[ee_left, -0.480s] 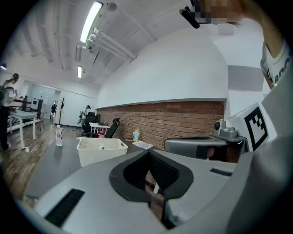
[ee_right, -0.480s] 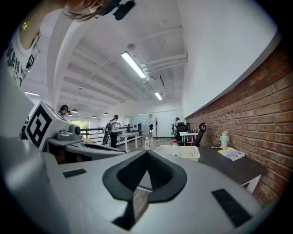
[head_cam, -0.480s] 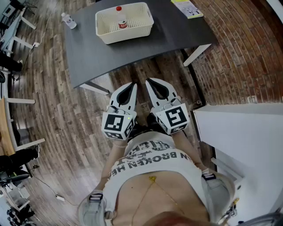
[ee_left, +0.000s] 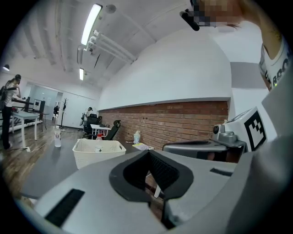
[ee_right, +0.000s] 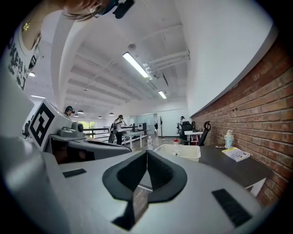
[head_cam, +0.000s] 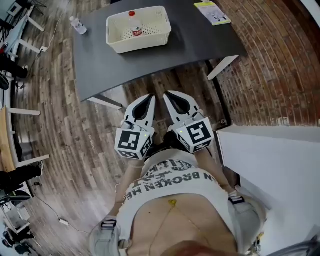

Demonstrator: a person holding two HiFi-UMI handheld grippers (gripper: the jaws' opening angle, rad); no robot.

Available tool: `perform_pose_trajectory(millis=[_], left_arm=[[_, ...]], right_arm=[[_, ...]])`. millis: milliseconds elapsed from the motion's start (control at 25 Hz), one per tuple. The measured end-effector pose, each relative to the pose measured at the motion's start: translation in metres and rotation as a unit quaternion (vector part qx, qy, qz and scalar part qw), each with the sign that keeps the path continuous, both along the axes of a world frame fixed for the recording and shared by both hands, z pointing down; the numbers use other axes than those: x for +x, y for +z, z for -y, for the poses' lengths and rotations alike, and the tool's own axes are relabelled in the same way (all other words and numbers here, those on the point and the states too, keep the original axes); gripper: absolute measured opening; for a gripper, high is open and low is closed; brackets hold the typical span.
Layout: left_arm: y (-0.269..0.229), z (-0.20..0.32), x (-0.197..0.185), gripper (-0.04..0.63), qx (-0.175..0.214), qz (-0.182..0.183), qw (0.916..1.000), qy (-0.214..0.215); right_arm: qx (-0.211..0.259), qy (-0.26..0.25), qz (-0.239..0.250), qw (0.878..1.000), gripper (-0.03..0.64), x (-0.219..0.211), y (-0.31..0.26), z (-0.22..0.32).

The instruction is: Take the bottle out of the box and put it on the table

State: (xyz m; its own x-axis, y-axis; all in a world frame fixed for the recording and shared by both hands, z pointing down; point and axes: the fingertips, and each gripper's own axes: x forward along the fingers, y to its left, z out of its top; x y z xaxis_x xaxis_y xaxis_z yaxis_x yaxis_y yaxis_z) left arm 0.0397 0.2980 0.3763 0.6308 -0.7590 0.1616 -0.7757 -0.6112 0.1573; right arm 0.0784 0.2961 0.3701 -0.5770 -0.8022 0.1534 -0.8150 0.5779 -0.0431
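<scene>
A clear bottle with a red cap [head_cam: 133, 25] stands upright inside a cream lattice box [head_cam: 120, 37] on the dark grey table [head_cam: 110, 65]. Both grippers hover close to the person's body, over the wooden floor, well short of the table's near edge. My left gripper [head_cam: 150, 98] is shut with nothing in it. My right gripper [head_cam: 169, 95] beside it is shut and empty too. In the left gripper view the left gripper [ee_left: 149, 153] points toward the box [ee_left: 87, 153] and the bottle [ee_left: 98, 142]. Ahead of the right gripper [ee_right: 147, 153] lie the box [ee_right: 187, 153] and the bottle [ee_right: 176, 146].
A second clear bottle [head_cam: 78, 25] stands on the table's far left corner. A yellow booklet [head_cam: 212, 11] lies at the far right, a small pale figure [ee_right: 228, 138] beyond it. A white cabinet [head_cam: 280, 165] stands at my right. Desks and people are further off.
The head view has shifted slightly, so the table and box sit a little lower and further left. Both grippers stay shut and side by side.
</scene>
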Motion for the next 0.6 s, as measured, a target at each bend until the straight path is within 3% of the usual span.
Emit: perform_pose_trajectory(millis=[600], left_arm=[[0.006,0.012,0.019,0.006,-0.011,0.0,0.9987,-0.05]], right_arm=[[-0.004,-0.046,0.003,0.999,0.009,0.022,0.005,0.018]])
